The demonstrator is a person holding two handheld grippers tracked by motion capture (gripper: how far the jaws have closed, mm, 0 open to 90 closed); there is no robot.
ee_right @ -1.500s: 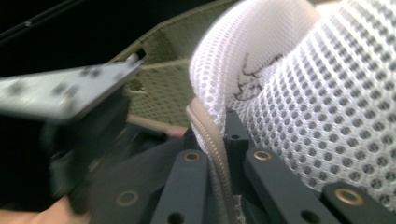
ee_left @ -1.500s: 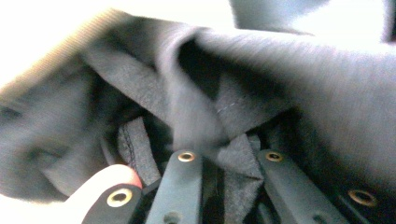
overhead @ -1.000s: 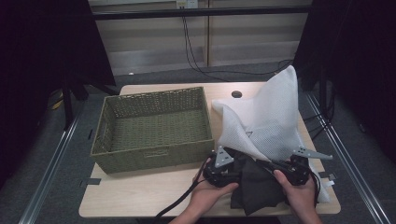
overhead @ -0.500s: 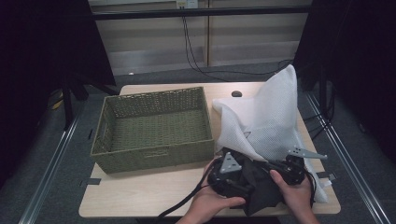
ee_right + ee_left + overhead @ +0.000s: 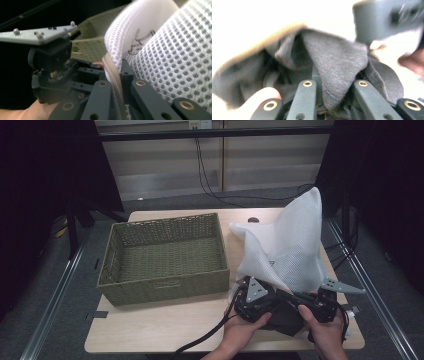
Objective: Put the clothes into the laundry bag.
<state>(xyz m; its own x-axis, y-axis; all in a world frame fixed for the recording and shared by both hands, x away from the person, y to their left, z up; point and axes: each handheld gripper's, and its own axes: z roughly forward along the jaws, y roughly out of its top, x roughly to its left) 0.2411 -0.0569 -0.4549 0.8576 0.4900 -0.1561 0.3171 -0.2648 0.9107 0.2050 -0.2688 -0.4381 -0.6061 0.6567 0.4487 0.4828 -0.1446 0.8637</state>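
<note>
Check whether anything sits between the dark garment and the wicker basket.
Nothing visible does. The dark garment is at the table's near edge between the left gripper and right gripper; the wicker basket lies to its left, with bare tabletop between. The white mesh bag stands behind.

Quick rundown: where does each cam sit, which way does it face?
High view: above the table's near side, facing forward and down; both hands, left claw, basket.
Left gripper view: on the left claw, facing dark cloth; a fingertip shows.
Right gripper view: on the right claw, facing mesh bag.
Shared: the bag, in high and right gripper views.
</note>
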